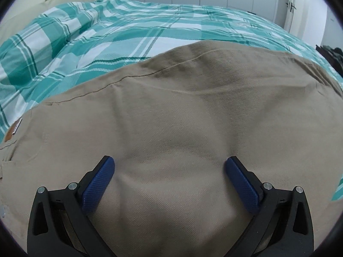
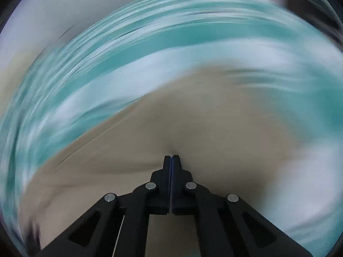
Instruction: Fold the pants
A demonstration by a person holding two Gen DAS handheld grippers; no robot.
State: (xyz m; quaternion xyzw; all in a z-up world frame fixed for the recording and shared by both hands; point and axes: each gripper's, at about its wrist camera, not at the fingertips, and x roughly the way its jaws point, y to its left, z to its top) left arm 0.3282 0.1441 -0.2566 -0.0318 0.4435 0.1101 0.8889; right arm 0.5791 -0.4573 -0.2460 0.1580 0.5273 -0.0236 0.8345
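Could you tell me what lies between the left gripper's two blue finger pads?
In the left wrist view, only tan pants fabric lies between the open left gripper pads; the cloth there is bare.

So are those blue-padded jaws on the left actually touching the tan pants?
Cannot tell. In the left wrist view the left gripper stands wide open over the tan cotton pants, its jaws close above the cloth, but neither contact nor a gap shows plainly.

Black grippers [image 1: 169, 165], blue textured pads [image 1: 98, 184], silver pins [image 2: 150, 186]
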